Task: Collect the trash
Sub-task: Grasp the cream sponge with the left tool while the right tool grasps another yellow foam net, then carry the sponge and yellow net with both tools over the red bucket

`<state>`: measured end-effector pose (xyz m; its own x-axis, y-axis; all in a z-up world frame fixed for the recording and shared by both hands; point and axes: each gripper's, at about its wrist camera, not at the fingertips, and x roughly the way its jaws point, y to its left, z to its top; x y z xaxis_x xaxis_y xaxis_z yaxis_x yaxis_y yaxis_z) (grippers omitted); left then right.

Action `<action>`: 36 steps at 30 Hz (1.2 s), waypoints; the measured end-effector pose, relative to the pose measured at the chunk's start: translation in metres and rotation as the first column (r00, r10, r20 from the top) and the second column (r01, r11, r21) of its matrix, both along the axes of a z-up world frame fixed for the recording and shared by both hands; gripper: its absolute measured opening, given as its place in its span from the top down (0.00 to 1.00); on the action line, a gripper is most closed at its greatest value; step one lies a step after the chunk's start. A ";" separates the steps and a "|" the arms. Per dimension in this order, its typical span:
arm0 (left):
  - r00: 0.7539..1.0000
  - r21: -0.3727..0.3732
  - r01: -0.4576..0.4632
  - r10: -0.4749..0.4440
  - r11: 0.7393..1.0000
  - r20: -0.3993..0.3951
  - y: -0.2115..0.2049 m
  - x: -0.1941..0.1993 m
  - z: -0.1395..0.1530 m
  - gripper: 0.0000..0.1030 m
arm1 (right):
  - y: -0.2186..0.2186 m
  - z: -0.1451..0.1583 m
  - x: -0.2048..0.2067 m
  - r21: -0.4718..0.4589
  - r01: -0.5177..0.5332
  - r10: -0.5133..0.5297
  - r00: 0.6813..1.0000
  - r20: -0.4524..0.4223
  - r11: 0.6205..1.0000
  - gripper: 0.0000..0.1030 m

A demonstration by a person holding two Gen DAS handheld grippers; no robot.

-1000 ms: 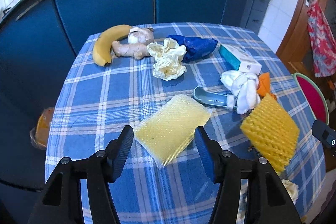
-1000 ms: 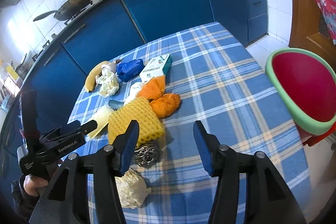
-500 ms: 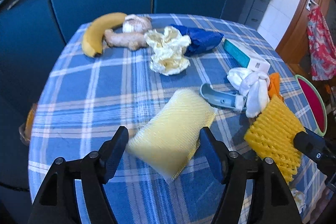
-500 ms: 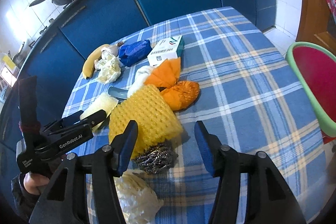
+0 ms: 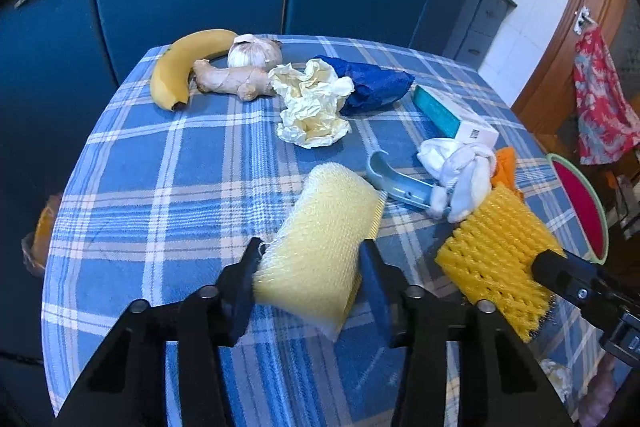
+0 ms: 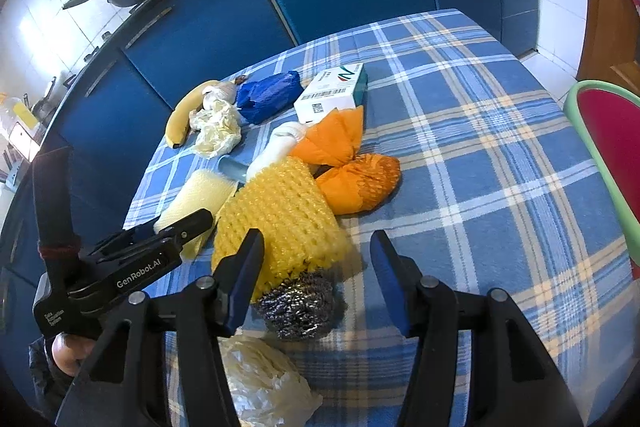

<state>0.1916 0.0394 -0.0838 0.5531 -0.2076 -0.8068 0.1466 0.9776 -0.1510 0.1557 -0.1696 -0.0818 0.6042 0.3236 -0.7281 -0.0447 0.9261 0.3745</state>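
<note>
Tongs on the left [image 5: 308, 275] have just been closing and now pinch the near end of a pale yellow foam net [image 5: 324, 239]; both pads press into its sides, and the sleeve bulges into a rounded roll between them, its far end reaching toward the grey plastic piece [image 5: 400, 183]. In the right wrist view the same left tongs [image 6: 192, 223] show from the side, their tips against that pale net [image 6: 200, 195].

Right tongs [image 6: 316, 267] have also just narrowed a little but stand spread, with nothing pinched. Their left finger [image 6: 244, 267] lies against or just beside the near edge of a bright yellow foam net [image 6: 280, 219]; contact cannot be told. A steel wool ball [image 6: 298, 307] sits on the checked surface [image 6: 460, 155] just below the gap, and a crumpled white bag [image 6: 264, 387] lies nearer still.

Farther back on the surface lie an orange bag [image 6: 352, 167], a white cloth [image 5: 460, 171], a small box [image 6: 332, 95], a blue wrapper [image 5: 372, 87], crumpled paper [image 5: 312, 111], a banana [image 5: 180, 67], ginger [image 5: 232, 79] and garlic [image 5: 254, 51].
</note>
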 end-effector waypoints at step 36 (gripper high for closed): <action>0.980 -0.174 0.068 -0.033 0.982 0.198 -0.034 -0.080 0.101 0.72 | -0.048 0.087 -0.078 0.021 0.050 -0.054 0.955 0.291 0.999 0.87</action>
